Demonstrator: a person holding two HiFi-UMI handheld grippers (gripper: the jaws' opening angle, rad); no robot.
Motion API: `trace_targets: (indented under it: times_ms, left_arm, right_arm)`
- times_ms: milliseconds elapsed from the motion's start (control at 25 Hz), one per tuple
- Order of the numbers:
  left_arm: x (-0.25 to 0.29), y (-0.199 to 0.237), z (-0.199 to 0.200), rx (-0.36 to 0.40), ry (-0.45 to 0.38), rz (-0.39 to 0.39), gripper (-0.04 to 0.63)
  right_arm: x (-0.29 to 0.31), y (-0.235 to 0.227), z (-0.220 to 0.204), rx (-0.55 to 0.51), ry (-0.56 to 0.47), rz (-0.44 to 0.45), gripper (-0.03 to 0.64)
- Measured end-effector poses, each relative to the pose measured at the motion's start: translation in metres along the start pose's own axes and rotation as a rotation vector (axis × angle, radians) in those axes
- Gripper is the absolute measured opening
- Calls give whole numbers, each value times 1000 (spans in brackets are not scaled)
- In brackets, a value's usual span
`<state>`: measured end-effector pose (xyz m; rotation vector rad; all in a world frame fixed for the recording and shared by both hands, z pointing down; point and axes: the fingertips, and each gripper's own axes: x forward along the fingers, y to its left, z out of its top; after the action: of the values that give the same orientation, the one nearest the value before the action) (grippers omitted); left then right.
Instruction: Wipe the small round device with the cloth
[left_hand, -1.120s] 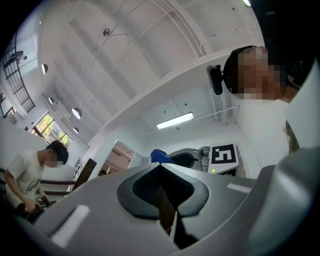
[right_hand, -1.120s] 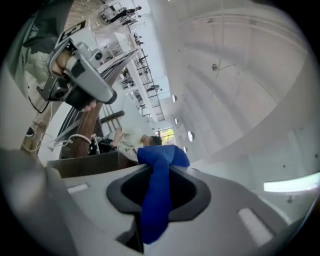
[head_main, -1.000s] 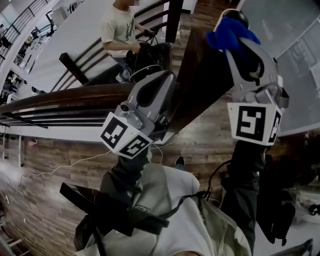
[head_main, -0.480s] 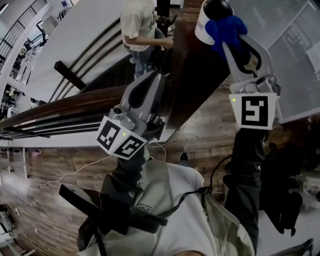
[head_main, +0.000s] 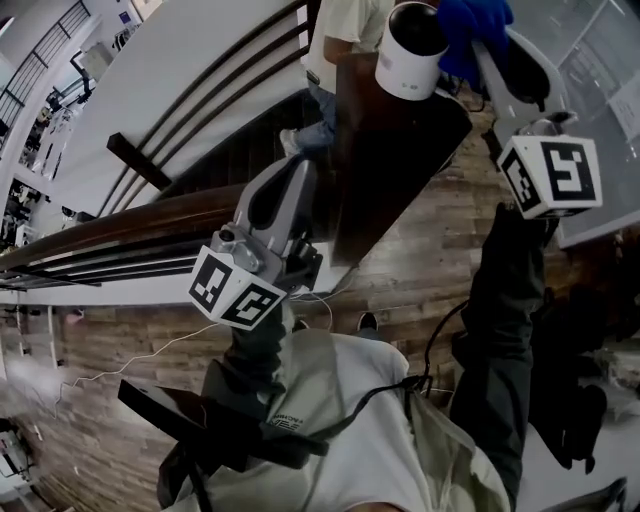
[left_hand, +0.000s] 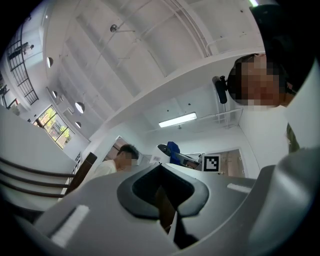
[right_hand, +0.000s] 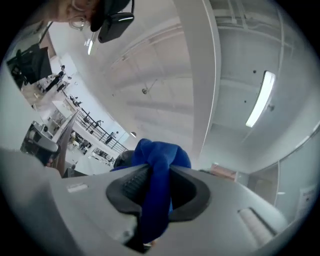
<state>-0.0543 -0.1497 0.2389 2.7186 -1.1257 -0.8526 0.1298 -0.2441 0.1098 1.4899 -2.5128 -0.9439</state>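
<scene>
Your right gripper (head_main: 487, 48) pinches the blue cloth (head_main: 468, 28), pressed beside the white round device (head_main: 410, 50). Wiping looks barely begun, with most of the surface left. Your left gripper (head_main: 292, 185), closed and empty, hangs well short of the device.

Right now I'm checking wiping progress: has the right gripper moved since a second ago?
Yes. Against the white round device, the right gripper with its blue cloth has slid from covering it to its right side in the head view.
</scene>
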Motion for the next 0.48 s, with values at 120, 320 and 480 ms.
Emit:
trace_targets:
  times_ms: [120,320,480]
  left_arm:
    - [-4,2,1,-1,2,11,3]
    - [-9,7,3,-2,7,25,3]
    - [-8,9,-5,-15,18,27,3]
  right_arm:
    - [0,14,-19,78,32,50,91]
    - [-13,34,-33,52,71,66,89]
    - [-14,40,-38,34,87,79,89]
